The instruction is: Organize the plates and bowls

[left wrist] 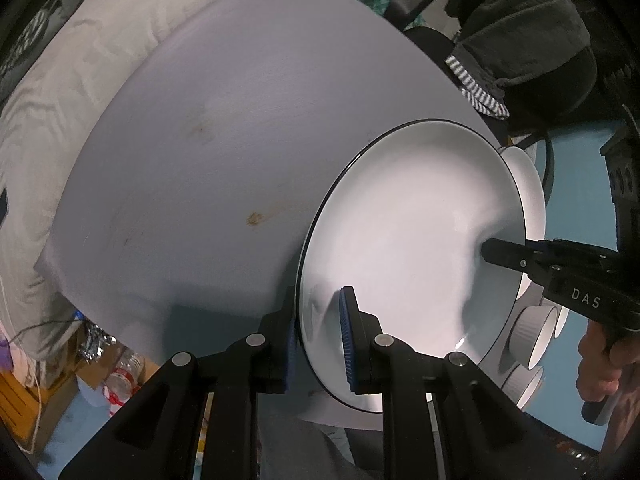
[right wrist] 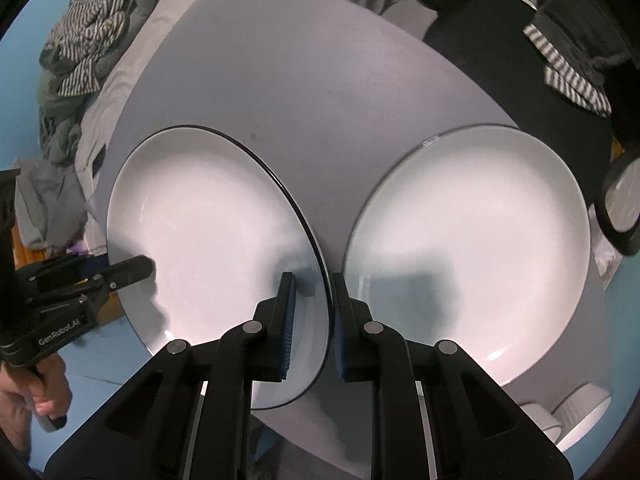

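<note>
A large white plate with a thin black rim (left wrist: 408,240) (right wrist: 208,248) is held above the grey table (left wrist: 208,140) by both grippers. My left gripper (left wrist: 316,344) is shut on its near edge, one finger on each side of the rim. My right gripper (right wrist: 314,328) is shut on the opposite edge; it also shows in the left wrist view (left wrist: 500,256), and the left one shows in the right wrist view (right wrist: 136,270). A second white plate (right wrist: 472,248) lies on the table to the right. Ribbed white bowls (left wrist: 536,336) sit below the held plate's right side.
A bed with pale bedding (left wrist: 48,128) lies beyond the table's left side. Dark clothes with a striped cloth (left wrist: 520,40) are piled on a chair at the far right. A black-rimmed round object (right wrist: 624,208) sits at the table's right edge. The floor (left wrist: 580,184) is blue.
</note>
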`<state>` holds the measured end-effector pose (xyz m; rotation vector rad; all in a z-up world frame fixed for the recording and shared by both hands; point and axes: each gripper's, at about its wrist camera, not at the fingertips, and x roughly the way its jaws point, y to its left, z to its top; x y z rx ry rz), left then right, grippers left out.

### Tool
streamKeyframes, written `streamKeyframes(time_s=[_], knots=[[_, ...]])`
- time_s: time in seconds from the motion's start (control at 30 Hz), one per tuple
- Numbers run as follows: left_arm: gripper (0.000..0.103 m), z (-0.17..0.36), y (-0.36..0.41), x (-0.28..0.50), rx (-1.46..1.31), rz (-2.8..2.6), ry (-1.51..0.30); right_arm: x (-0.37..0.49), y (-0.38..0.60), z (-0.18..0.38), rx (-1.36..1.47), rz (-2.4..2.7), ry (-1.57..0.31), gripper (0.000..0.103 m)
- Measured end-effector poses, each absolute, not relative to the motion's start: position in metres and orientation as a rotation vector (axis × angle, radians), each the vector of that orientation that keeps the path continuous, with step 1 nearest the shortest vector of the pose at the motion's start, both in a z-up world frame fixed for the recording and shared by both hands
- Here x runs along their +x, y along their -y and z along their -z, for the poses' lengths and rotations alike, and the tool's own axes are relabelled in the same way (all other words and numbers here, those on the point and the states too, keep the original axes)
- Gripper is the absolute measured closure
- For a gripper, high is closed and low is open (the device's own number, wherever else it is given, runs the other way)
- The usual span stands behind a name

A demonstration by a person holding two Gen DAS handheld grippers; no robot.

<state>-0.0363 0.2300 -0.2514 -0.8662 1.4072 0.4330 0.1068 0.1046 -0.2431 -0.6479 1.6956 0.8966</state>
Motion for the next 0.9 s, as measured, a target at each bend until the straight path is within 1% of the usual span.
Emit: streamKeyframes(time_s=[0.9], knots=[[0.085,0.248,-0.181,0.07,-0.675,-0.24,-1.463,0.177,-0.022,0.22,-0.455,-0.721,-1.692,0.086]])
